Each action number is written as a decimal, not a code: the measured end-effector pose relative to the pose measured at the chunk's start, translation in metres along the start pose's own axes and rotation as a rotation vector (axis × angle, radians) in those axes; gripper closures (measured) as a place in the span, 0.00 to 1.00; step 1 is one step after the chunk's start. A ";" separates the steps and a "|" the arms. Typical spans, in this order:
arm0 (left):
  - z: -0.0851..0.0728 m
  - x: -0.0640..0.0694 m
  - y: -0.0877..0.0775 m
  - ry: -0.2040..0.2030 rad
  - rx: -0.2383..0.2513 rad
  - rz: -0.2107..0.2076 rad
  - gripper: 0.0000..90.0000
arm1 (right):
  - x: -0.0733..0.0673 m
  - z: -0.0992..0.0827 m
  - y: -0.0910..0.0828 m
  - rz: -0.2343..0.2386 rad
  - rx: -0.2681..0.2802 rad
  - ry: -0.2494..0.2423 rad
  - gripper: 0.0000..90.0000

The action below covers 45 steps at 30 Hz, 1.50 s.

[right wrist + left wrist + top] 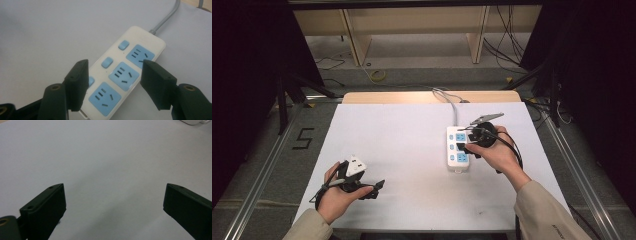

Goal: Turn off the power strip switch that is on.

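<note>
1. White plastic forms the power strip point(457, 149), which lies flat on the pale worktop point(402, 150), nearer the right edge than the left and about midway between the far and near edges.
2. It has three blue sockets point(124, 72) in a row, with blue switches point(107, 62) beside them, and a grey cord point(454, 106) runs from its far end toward the far edge.
3. In the high view, the right gripper point(468, 139) is over the strip's right side, held in the right hand point(494, 152).
4. In the right gripper view, its black fingers point(78, 82) stand wide apart on either side of the strip, above the two nearer sockets; they grip nothing, and I cannot tell whether they touch it.
5. Near the near-left corner, the left hand point(334, 192) holds the left gripper point(374, 189), well apart from the strip.
6. In the left gripper view, its fingers point(47, 207) are spread wide over bare worktop, with nothing between them; a corner of the strip point(193, 122) shows at the top right.
</note>
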<state>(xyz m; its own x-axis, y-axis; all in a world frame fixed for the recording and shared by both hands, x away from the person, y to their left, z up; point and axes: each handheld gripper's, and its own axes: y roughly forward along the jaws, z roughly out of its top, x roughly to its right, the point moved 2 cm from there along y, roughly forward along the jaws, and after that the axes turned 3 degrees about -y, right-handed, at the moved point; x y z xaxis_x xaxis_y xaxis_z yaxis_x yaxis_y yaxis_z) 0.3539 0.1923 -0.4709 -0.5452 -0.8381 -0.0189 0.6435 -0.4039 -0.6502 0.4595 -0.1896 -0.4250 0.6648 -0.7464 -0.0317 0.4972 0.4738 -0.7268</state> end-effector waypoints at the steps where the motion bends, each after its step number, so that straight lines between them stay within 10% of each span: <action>1: 0.000 0.000 0.000 0.000 -0.001 0.000 0.04 | 0.000 -0.001 -0.001 0.000 0.007 -0.001 0.43; 45: -0.001 0.001 0.000 0.002 -0.005 -0.003 0.04 | -0.017 -0.094 -0.051 0.036 0.220 -0.008 0.32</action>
<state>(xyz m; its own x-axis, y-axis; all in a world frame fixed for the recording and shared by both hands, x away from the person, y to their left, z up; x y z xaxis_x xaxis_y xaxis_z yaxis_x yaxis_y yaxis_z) 0.3528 0.1916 -0.4713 -0.5486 -0.8358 -0.0186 0.6388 -0.4048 -0.6543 0.3699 -0.2450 -0.4516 0.6882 -0.7239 -0.0490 0.5822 0.5913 -0.5580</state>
